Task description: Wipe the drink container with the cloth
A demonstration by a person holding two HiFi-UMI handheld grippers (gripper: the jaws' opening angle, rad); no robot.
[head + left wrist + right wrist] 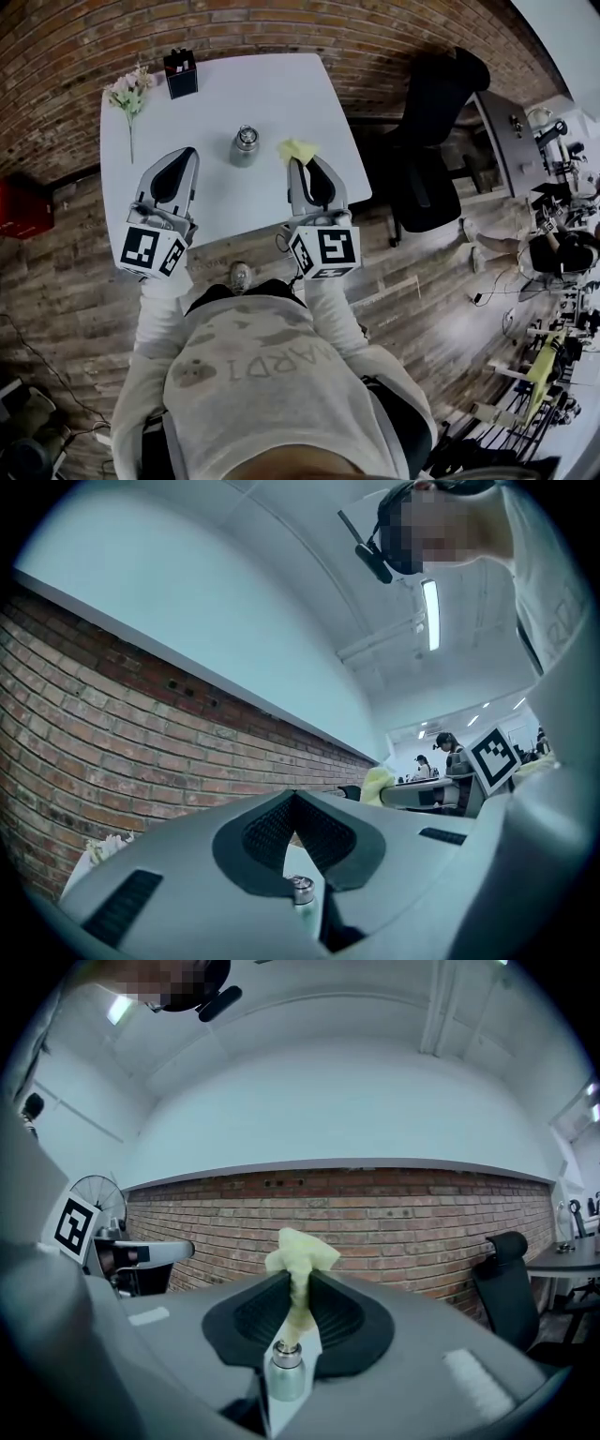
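Beside yellow cloth [298,149] in right gripper [299,162], upright silvery drink container [245,147]

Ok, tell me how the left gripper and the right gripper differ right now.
The right gripper is clamped on the yellow cloth; the left gripper is shut on nothing. The left gripper sits left of the drink container, the right gripper to its right. Both have jaws together and reach over the white table.
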